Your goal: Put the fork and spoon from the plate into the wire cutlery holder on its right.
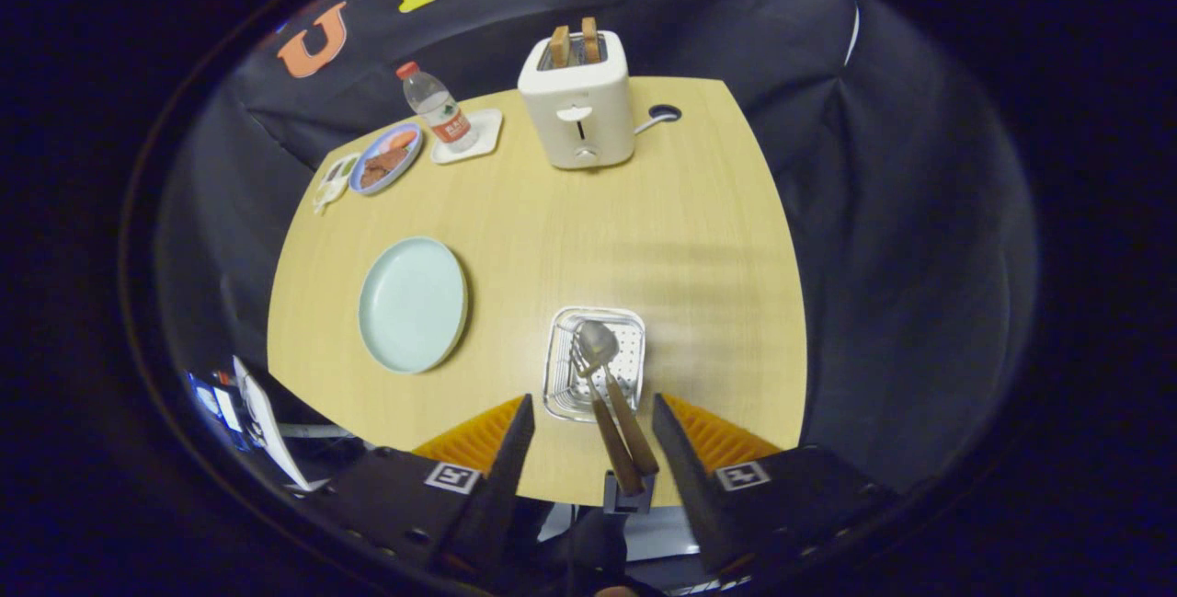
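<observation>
The wire cutlery holder (558, 376) stands near the table's front edge, just ahead of my fingers. A spoon (596, 342) and a fork (582, 364) with brown handles rest in it. Their handles lean out towards me and lie between my fingers without touching either one. My gripper (592, 400) hangs above the table edge, open, with a wide gap between the fingers. The pale blue plate (412, 303) lies to the left of the holder with nothing on it.
A white toaster (577, 105) with two slices of toast stands at the far side of the wooden table (680, 238). Left of it are a water bottle (439, 111) on a white coaster and a small plate of food (386, 158).
</observation>
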Tool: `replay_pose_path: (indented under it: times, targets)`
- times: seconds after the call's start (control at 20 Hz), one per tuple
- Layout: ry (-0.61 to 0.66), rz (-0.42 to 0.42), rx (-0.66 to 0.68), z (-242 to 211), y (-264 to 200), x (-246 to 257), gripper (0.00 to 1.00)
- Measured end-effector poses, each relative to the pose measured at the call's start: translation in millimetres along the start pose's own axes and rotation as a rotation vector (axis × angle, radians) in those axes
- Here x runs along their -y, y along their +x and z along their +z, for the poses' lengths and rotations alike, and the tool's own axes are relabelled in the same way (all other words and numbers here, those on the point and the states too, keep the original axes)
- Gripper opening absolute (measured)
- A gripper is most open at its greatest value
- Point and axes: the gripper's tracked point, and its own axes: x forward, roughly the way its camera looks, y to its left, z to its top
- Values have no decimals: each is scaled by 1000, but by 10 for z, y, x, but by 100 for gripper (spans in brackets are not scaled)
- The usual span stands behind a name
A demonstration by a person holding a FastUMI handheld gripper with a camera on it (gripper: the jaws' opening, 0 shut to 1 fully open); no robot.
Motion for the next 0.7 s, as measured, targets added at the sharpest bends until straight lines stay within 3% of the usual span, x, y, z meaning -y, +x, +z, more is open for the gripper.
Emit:
replay_pose_path:
  times: [0.05, 0.1, 0.4, 0.7]
  targets:
    - [-11, -2, 31, 62, -13, -41, 94]
    - [-24, -2, 71, 149, -40, -111, 95]
    - [-77, 31, 363, 716, -488, -658, 97]
    - [-81, 57, 717, 1207, -1304, -1169, 97]
